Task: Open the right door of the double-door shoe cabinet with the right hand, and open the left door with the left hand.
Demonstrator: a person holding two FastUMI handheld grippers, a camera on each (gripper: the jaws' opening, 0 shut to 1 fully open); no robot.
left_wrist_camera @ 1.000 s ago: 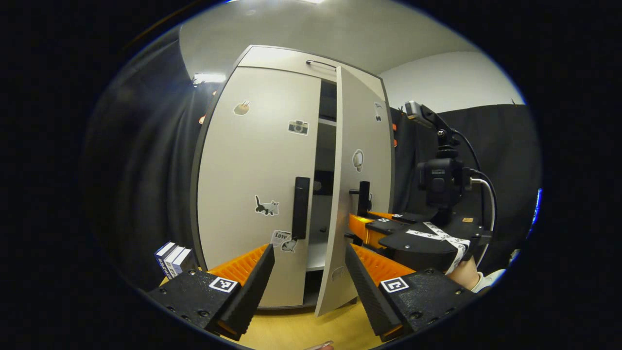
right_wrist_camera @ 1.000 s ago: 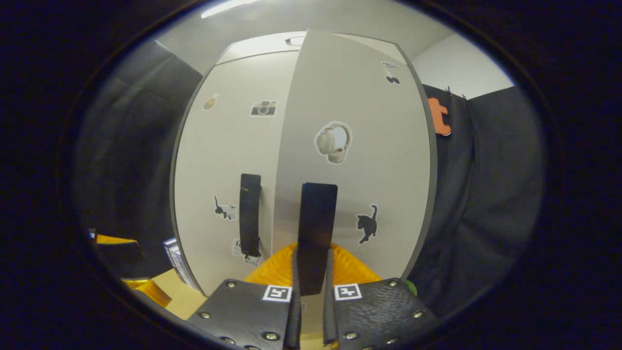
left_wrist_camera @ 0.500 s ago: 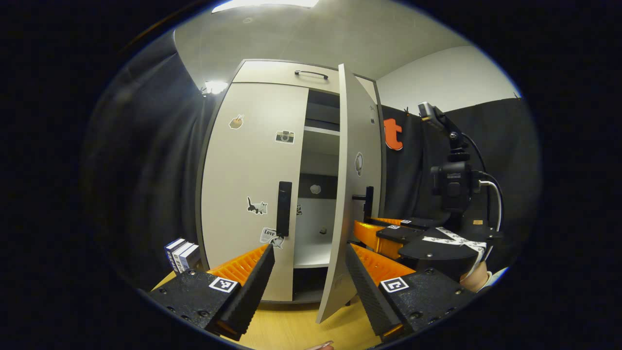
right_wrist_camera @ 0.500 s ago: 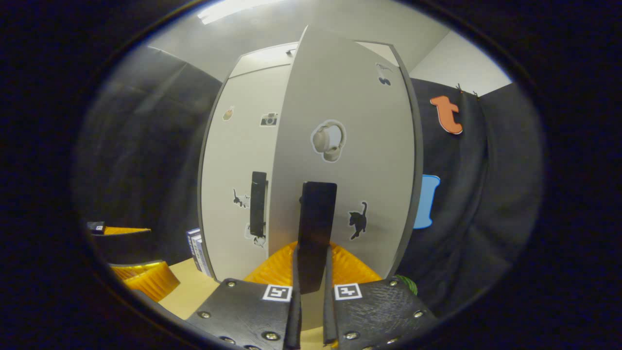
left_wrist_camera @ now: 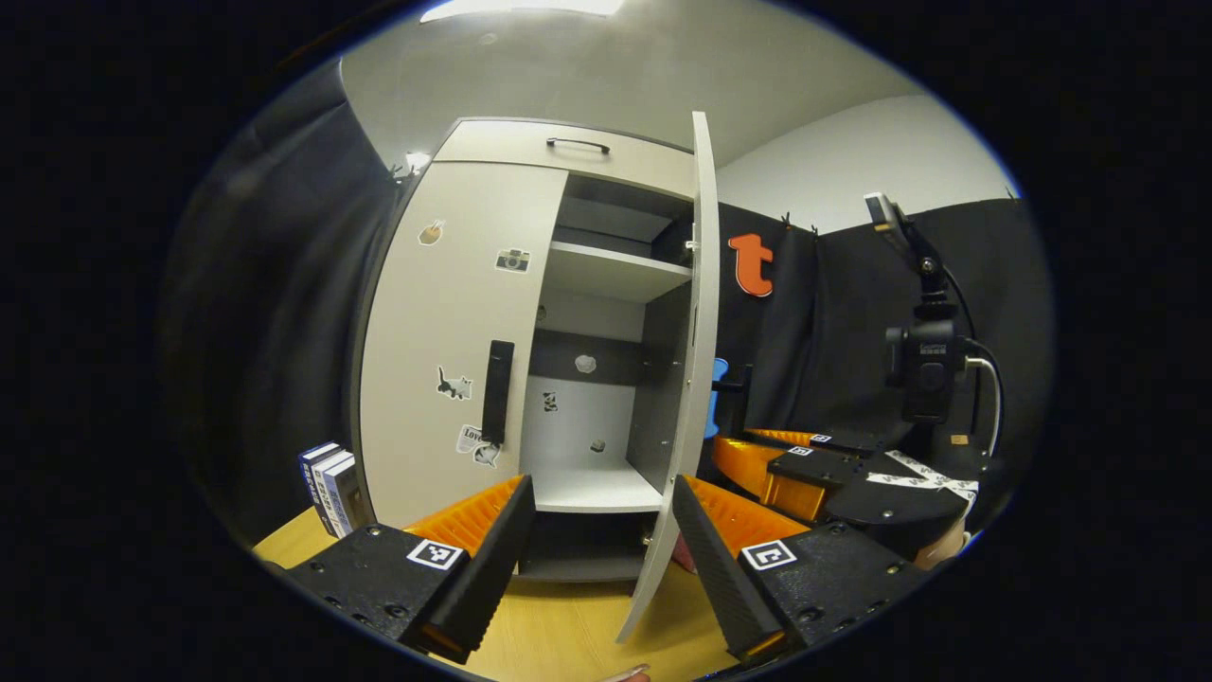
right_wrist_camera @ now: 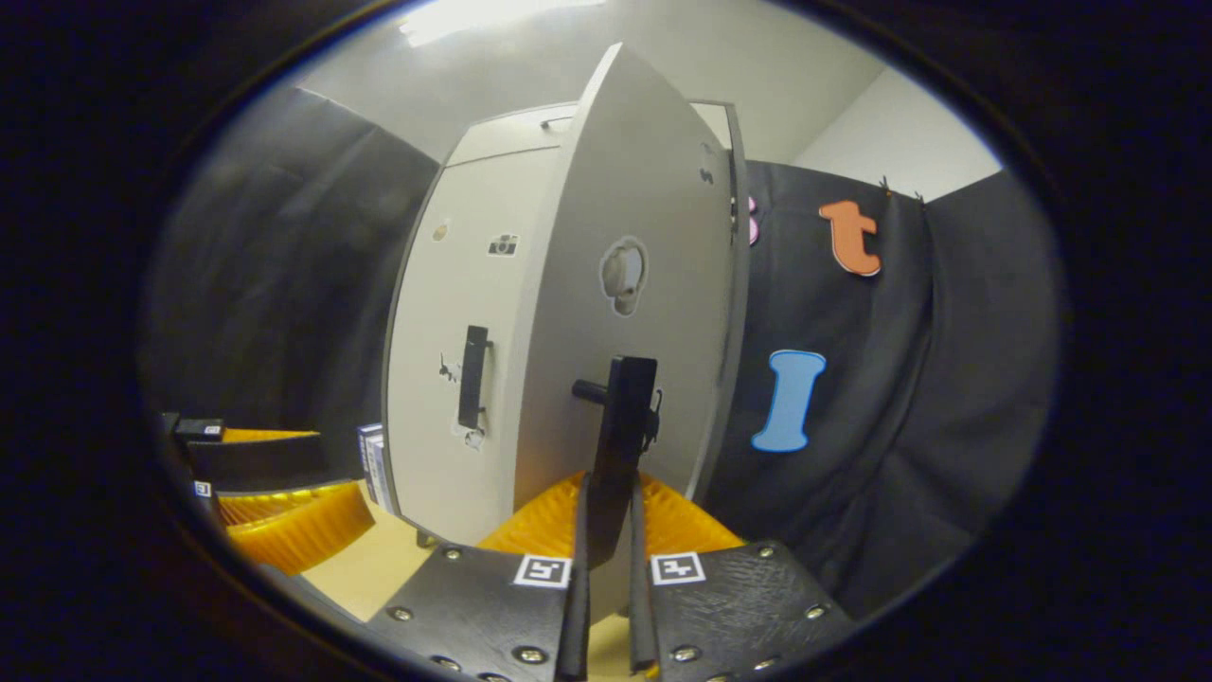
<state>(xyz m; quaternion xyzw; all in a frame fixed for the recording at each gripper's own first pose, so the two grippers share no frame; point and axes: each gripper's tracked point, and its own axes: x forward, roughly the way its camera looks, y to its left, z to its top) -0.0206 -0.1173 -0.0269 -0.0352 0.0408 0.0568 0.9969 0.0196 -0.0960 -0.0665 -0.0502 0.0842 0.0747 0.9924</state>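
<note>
We see the right gripper (right_wrist_camera: 604, 568) clamped on the right door handle (right_wrist_camera: 617, 445), whose lower end is hidden between its fingers. The right door (right_wrist_camera: 630, 284) stands swung out. Our left gripper (left_wrist_camera: 598, 530) is spread apart before the closed left door (left_wrist_camera: 445, 332), and only edges of the books (left_wrist_camera: 327, 478) beside the shoe cabinet (left_wrist_camera: 568, 152) show.

One shoe cabinet (left_wrist_camera: 492, 152) stands on the surface (left_wrist_camera: 568, 644), with two doors: the left door (left_wrist_camera: 445, 322) shut flat, the right door (left_wrist_camera: 696, 313) swung out edge-on. Each door carries one dark handle, two in all: the left handle (left_wrist_camera: 497, 390) and the right handle (right_wrist_camera: 620, 445). One small top handle (left_wrist_camera: 578, 144) sits on the panel above. The left door shows four stickers (left_wrist_camera: 454, 384), perhaps five, as the lowest pair overlaps. Three boxes (left_wrist_camera: 327, 478) stand beside the cabinet. Two tools are counted: the left tool (left_wrist_camera: 597, 540) and the right tool (right_wrist_camera: 606, 530).
</note>
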